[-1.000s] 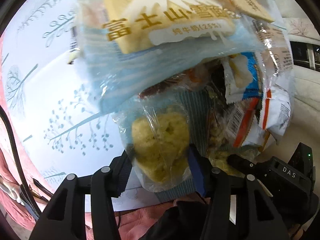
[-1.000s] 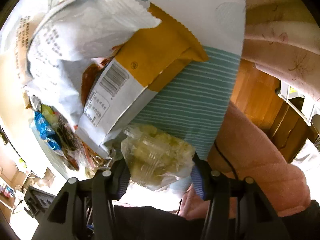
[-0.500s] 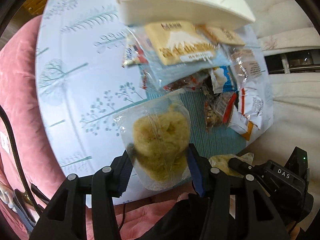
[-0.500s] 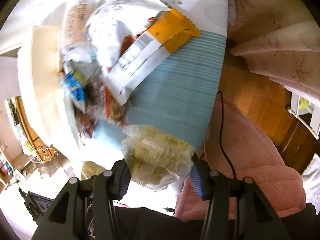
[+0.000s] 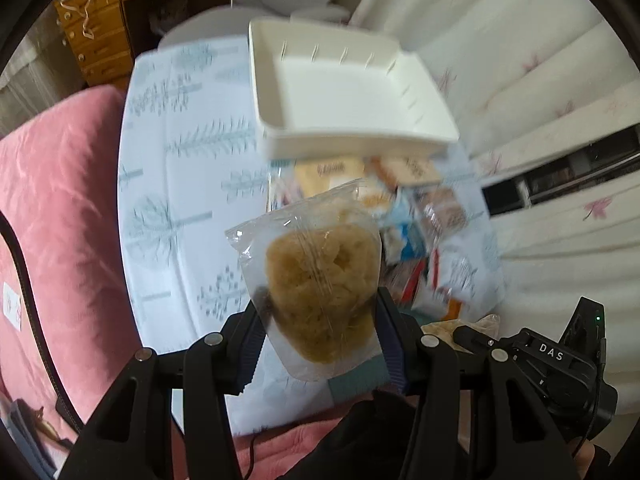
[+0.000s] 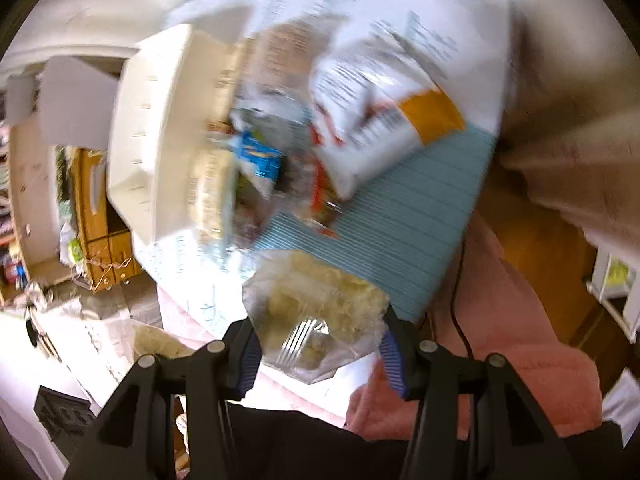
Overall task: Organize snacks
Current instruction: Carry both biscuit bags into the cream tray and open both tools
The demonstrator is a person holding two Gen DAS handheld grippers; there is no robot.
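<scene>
My left gripper (image 5: 320, 316) is shut on a clear bag with a yellow-brown crumbly cake (image 5: 320, 280) and holds it above the table. My right gripper (image 6: 320, 340) is shut on a second clear bag with a pale yellow cake (image 6: 316, 312), also in the air. A white plastic bin (image 5: 352, 136) stands empty at the far side of the table; it also shows in the right wrist view (image 6: 136, 120). A pile of snack packets (image 5: 416, 240) lies just in front of the bin. The pile appears blurred in the right wrist view (image 6: 320, 132).
The table has a white cloth with a tree print (image 5: 180, 184) and a teal striped mat (image 6: 400, 232). A pink padded seat (image 5: 56, 220) is on the left. A cream sofa (image 5: 540, 92) is on the right. A wooden cabinet (image 5: 96, 40) stands behind.
Both grippers have lifted up and back from the snack pile, each still holding its bag. The empty white bin has come fully into the left wrist view.
</scene>
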